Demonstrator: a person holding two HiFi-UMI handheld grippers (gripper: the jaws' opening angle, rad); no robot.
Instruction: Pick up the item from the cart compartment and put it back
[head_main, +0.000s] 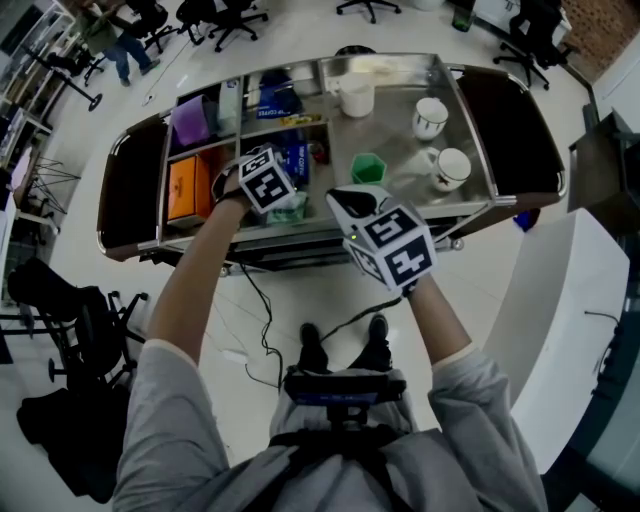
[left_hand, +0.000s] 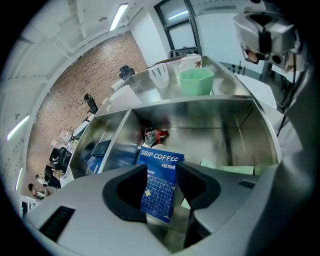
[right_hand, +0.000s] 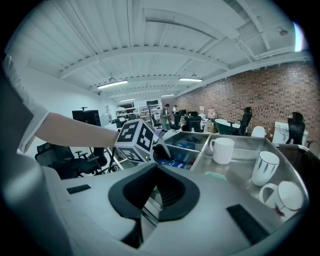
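- The blue drip coffee packet (left_hand: 159, 200) is sitting in the cart's steel compartment (left_hand: 215, 135), directly between the left gripper's jaws; its printed face is showing toward that gripper's camera.
- The left gripper (left_hand: 162, 167) is standing open; its pads are flanking the packet's edges without pressing on it.
- A small red-and-dark wrapper (left_hand: 155, 135) is lying just behind the packet on the compartment floor; a pale green sheet (left_hand: 227, 167) is lying to its right.
- A green cup (left_hand: 196, 82) is standing beyond the compartment's far wall, on the open tray section.
- The right gripper (right_hand: 154, 170) is hovering at the cart's front rim, beside the left one; its jaws are resting closed together with nothing between them.
- Three white mugs (right_hand: 221, 150) are standing on the tray section; an orange box (head_main: 183, 188) is sitting in a compartment toward the cart's left end.
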